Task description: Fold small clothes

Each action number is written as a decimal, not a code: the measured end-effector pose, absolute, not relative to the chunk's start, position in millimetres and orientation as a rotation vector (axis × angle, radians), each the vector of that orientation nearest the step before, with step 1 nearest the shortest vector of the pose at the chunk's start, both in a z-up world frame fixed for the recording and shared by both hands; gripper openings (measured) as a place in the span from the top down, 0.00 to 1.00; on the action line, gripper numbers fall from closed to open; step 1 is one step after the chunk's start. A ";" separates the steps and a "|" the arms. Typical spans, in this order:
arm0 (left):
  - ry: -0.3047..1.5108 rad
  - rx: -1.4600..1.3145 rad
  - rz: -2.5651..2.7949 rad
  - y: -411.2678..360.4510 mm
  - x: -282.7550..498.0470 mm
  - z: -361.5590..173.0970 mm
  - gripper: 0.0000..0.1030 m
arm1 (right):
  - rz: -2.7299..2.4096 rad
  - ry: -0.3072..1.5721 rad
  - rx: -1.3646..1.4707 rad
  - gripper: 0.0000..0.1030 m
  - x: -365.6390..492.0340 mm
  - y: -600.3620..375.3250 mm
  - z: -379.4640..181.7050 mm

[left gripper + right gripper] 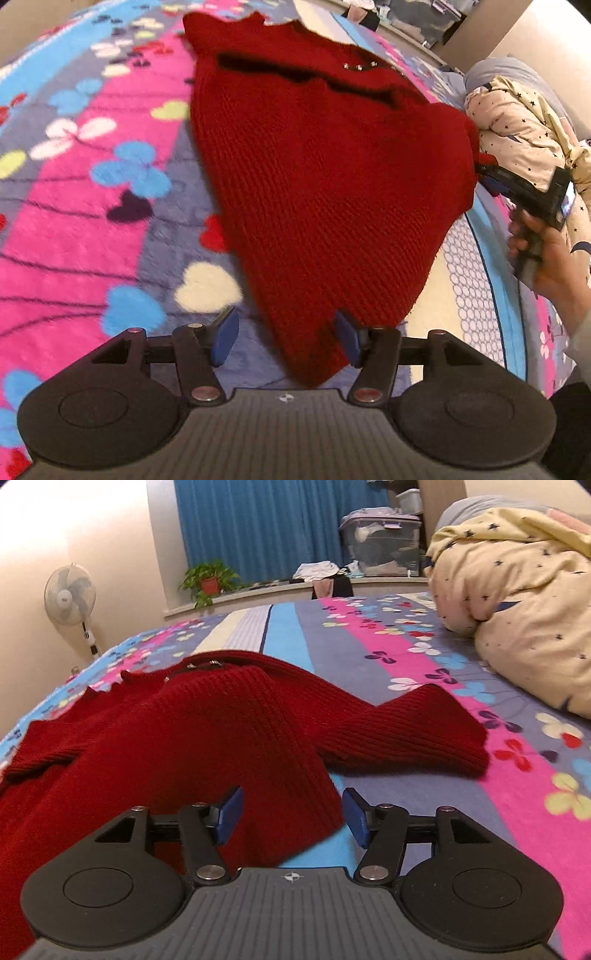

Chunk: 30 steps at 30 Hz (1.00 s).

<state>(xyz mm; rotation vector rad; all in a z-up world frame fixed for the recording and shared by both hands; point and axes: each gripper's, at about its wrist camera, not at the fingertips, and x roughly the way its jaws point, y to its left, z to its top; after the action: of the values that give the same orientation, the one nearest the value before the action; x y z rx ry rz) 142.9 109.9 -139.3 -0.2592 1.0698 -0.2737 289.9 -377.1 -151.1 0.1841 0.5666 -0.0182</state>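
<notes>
A: Both grippers? 
B: Left gripper (pixel 286 334) and right gripper (pixel 291 814) gape, pads clear of the red sweater (pixel 314 177) spread on the bed (pixel 92 206).
A: Differences? 
B: Left view shows a hand (pixel 546 258); right view shows sleeve (pixel 413 731), fan (pixel 70 594), plant (pixel 210 581), curtain (pixel 266 528).

Red sweater (pixel 177 738) cut off at left edge in right wrist view — hem hidden behind gripper body; person's hand (pixel 546 258) cropped at frame edge, sweater blurred.
</notes>
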 end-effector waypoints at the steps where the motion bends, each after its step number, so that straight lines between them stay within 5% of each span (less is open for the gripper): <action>1: 1.069 -0.256 -0.270 108.5 143.5 -141.4 0.38 | -0.010 0.567 0.198 0.41 297.7 -379.4 -154.8; 5: 1.040 -0.236 -0.259 103.0 145.8 -145.0 0.43 | 0.034 0.574 0.174 0.40 308.2 -371.4 -163.8; 6: 1.028 -0.233 -0.259 101.3 146.2 -144.3 0.50 | 0.040 0.573 0.139 0.49 307.3 -366.0 -164.3; 7: 1.018 -0.227 -0.266 99.1 147.2 -143.3 0.73 | 0.054 0.569 0.110 0.60 305.2 -361.3 -163.1; 8: 1.008 -0.213 -0.268 97.0 148.2 -141.9 0.79 | 0.072 0.579 0.105 0.91 303.2 -359.7 -160.7; 9: 0.996 -0.201 -0.268 95.3 148.4 -139.9 0.84 | 0.080 0.582 0.116 0.93 300.8 -360.2 -156.7; 11: 0.971 -0.180 -0.276 92.5 147.3 -134.5 0.92 | 0.091 0.568 0.153 0.93 289.8 -362.5 -144.2; 30: 0.686 -0.306 -0.353 171.4 70.6 -37.0 0.95 | 0.212 0.480 0.346 0.96 58.5 -392.4 -6.0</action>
<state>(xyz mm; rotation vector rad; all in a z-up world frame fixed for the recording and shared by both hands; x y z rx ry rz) 70.6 171.4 -37.0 -0.3061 0.6856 -0.3531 58.5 -392.4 -6.0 0.3462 0.4804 0.2119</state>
